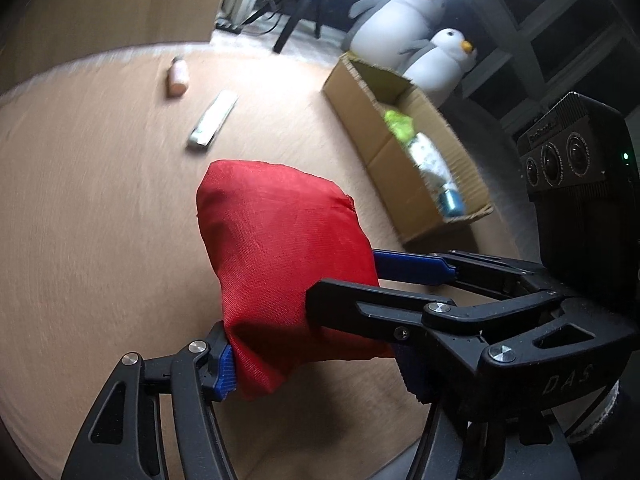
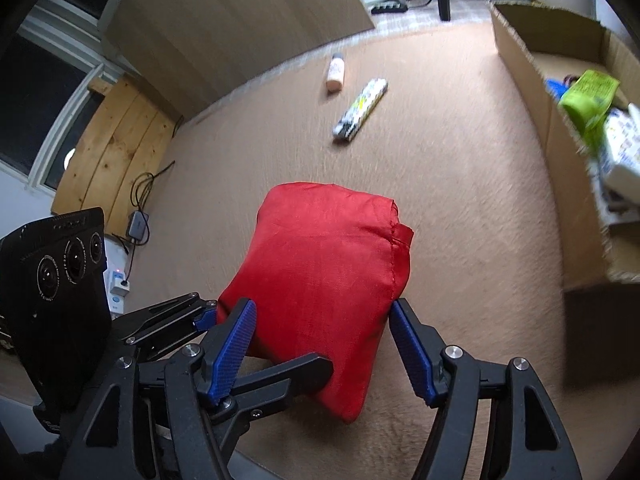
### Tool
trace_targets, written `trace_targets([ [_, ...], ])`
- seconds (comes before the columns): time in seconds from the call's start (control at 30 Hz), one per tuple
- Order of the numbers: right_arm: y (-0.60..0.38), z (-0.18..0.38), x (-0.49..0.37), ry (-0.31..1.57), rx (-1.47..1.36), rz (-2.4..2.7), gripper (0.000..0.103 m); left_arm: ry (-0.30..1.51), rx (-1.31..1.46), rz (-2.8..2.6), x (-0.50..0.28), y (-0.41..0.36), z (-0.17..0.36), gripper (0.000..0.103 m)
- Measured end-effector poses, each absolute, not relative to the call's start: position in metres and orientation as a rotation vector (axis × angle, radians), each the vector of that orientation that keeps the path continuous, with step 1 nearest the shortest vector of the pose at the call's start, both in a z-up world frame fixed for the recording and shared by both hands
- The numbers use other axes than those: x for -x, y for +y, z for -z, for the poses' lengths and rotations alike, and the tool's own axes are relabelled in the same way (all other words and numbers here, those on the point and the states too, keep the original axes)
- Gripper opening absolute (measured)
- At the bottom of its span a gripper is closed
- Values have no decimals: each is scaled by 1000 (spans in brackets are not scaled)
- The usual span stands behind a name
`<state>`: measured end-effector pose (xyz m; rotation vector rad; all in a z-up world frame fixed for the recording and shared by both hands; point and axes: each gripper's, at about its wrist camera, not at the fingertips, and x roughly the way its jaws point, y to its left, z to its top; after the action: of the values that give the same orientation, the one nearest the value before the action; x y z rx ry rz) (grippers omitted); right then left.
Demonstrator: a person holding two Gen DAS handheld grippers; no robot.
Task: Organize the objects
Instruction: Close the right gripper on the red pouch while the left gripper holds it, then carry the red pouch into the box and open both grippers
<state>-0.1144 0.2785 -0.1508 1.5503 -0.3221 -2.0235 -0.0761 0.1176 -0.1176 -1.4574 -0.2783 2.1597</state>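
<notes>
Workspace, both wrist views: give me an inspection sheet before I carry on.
Surface: tan carpet, bare around the items.
Job's things: red pouch; small bottle and long tube lying loose; cardboard box partly filled.
Clutter: two penguin plushes behind the box.
Grippers: left tool and right tool both clamp the pouch.
Cables: cord and adapter by the wall.
Surroundings: wooden panel, window.

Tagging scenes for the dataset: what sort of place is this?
Likely a room in a home, with the work done on the floor: a tan carpet carries the loose items, two penguin plush toys sit behind the cardboard box, and a window with a power strip below lines the wall.
</notes>
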Motion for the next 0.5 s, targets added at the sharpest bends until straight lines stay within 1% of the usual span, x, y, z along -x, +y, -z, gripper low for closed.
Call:
trace_targets([
  [0.27,309,114,134,-320,-1464,2113,65,-231,1341,-2183,107,165,80,67],
  [0.5,347,85,159,-300,-1405,2195,65,-202,1268,-2184,134,207,59,67],
])
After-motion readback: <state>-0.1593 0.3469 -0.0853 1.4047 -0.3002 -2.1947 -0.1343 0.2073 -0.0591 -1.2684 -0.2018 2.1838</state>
